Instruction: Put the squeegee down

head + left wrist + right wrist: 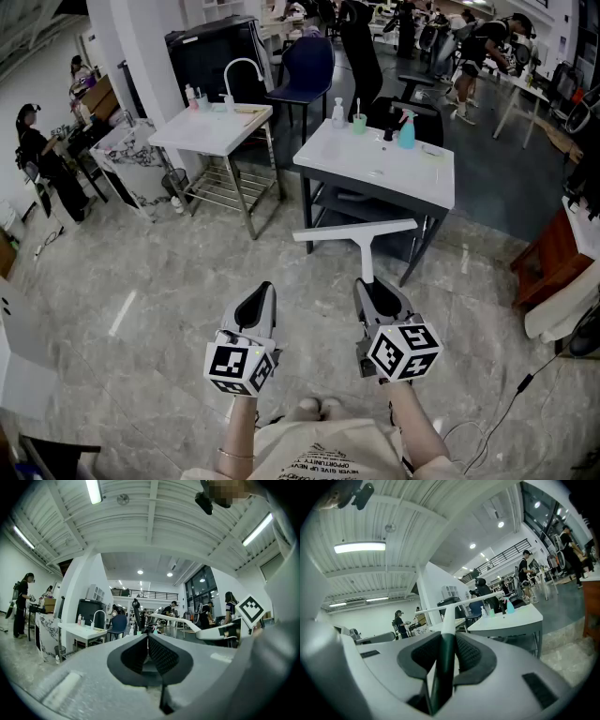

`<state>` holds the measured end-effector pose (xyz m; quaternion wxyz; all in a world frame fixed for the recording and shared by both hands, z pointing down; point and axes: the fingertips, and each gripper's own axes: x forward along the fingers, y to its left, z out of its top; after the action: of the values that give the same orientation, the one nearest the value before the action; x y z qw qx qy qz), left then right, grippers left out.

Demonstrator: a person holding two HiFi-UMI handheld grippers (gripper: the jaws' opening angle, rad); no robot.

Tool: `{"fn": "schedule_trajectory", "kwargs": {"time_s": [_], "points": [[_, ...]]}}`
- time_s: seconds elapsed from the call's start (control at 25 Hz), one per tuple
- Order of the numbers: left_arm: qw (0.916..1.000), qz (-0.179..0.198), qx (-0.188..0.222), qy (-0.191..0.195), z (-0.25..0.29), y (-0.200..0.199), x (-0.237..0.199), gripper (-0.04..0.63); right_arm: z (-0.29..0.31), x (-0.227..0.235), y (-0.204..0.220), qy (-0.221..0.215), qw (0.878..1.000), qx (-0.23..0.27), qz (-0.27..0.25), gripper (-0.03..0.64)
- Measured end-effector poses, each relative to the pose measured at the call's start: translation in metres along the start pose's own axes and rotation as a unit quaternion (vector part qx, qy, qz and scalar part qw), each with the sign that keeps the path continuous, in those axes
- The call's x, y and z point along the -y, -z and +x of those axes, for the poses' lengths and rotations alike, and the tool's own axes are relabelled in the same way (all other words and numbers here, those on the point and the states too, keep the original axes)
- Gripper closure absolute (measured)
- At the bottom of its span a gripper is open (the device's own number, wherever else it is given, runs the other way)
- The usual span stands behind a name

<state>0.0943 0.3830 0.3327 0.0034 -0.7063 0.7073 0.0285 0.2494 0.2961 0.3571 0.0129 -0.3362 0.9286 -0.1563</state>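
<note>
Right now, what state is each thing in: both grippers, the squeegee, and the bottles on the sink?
Squeegee: held in the air, level, blade crosswise.
Right gripper: jaws shut on the squeegee handle.
Left gripper: jaws together, empty.
Spray bottle: upright on the sink.
Pump bottle: upright on the sink.

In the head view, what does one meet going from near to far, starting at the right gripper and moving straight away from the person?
right gripper → squeegee, its handle held in that gripper → white-topped table → black office chair
</note>
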Motion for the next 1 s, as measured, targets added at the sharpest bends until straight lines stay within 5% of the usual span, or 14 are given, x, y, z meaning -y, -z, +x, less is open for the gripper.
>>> {"fn": "schedule_trajectory", "kwargs": {"time_s": [1.0], "points": [[0.9999, -0.01, -0.003, -0.01, 0.038, 0.009, 0.02, 0.572, 0.019, 0.043, 0.004, -0.016, 1.0, -0.023, 0.011, 0.522]]}}
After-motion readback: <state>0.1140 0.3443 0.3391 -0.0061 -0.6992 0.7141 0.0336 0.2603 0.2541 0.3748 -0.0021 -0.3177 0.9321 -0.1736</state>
